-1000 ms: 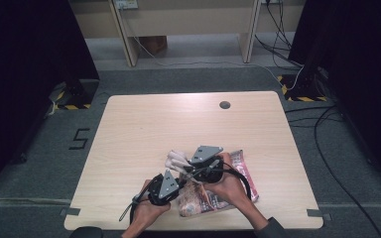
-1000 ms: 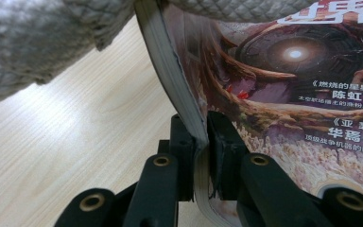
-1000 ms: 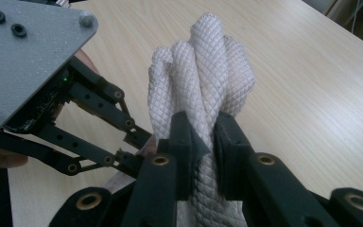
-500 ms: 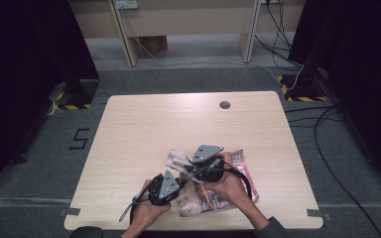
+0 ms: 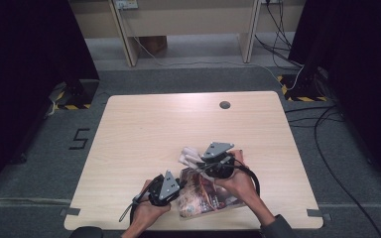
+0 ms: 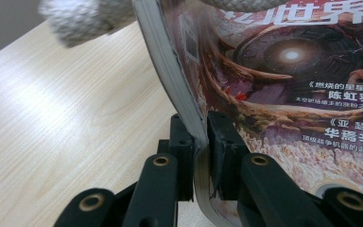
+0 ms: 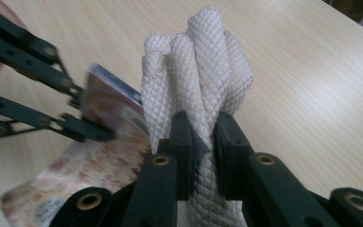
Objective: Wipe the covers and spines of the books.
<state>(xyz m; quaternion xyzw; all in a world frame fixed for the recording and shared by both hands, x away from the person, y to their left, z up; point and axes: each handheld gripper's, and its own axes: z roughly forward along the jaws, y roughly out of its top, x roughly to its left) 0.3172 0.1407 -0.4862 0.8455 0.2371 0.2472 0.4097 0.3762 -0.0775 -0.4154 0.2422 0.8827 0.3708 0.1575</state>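
A magazine with a reddish cover lies near the table's front edge. My left gripper is shut on its left edge; in the left gripper view the jaws clamp a bent-up bunch of pages of the magazine. My right gripper is shut on a white quilted cloth, held just above the magazine's far end. In the right gripper view the cloth stands bunched between the jaws, with the left gripper and the magazine to the left.
The wooden table has a dark round hole near its far edge. Grey carpet surrounds it, with a painted "5" at the left, cables at the right and desk legs at the back.
My right gripper has shifted a little to the right with the cloth in it. The left gripper has kept still on the magazine.
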